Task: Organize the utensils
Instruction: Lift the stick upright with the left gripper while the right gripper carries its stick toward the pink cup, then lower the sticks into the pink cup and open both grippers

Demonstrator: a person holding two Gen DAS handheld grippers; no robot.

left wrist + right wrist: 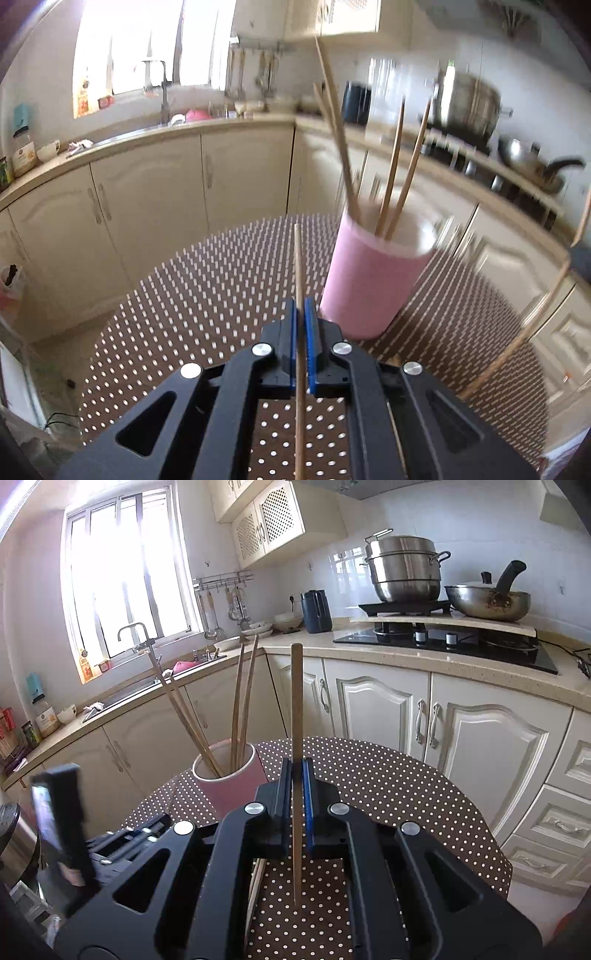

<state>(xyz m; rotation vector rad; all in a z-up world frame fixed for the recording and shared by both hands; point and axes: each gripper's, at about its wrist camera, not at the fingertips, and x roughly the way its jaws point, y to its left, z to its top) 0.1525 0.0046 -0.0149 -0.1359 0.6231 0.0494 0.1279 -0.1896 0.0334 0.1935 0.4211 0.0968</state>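
Observation:
A pink cup (365, 280) stands on the dotted brown tablecloth (207, 288) and holds several wooden chopsticks (391, 177). My left gripper (303, 306) is shut on one chopstick (298, 258), just left of the cup and near it. In the right wrist view the cup (229, 779) sits left of my right gripper (296, 768), which is shut on another chopstick (296, 701) held upright. More chopsticks (255, 886) lie on the table under the right gripper. The left gripper's body (62, 819) shows at the left, blurred.
The round table (406, 786) is ringed by cream kitchen cabinets (480, 746). A loose chopstick (517, 339) shows at the right edge of the left wrist view. A stove with pots (406, 572) and a sink (147, 686) are on the counter behind.

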